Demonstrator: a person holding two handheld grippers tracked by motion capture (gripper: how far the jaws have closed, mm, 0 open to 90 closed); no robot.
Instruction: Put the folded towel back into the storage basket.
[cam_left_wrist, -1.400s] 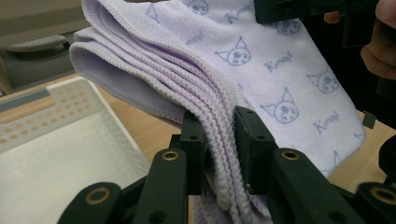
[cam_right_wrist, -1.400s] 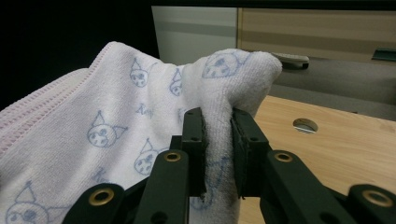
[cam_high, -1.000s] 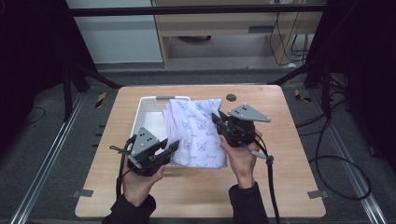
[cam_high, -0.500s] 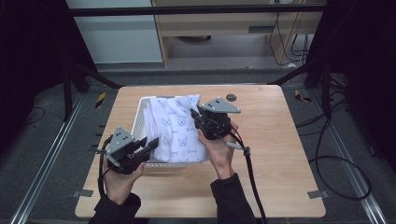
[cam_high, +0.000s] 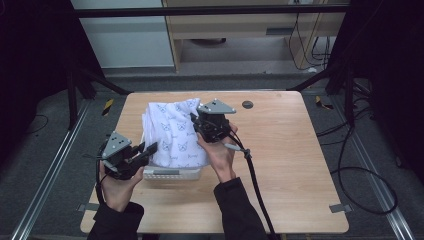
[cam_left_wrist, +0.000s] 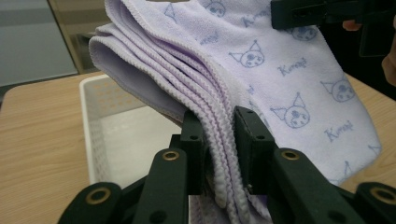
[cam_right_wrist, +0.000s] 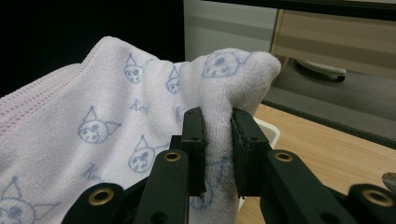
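Pale lilac towel (cam_high: 176, 131), soft terry, printed all over with small blue cat-like faces and a short script word. Folded into several layers, stitched edges stacked like pages in the left gripper view (cam_left_wrist: 219, 116). Held up in the air between 2 grippers, draped over a white perforated basket (cam_high: 172, 173) on the wooden table (cam_high: 290, 150); lower part hanging down toward the basket's inside and near rim.

Left gripper (cam_high: 149, 149) at the towel's near-left edge, low, just beside the basket's left end. Jaws nearly together, clamped on the layered edge, which runs up between the pads (cam_left_wrist: 194, 140) and spreads out beyond them to the right.

Right gripper (cam_high: 196, 121) higher, at the towel's upper right corner, above the basket's far end. Jaws likewise closed tight on a bunched fold, cloth bulging above the pads (cam_right_wrist: 243, 140) and falling away to the left in the right gripper view.

Towel slanting down from the right grip toward the left one.
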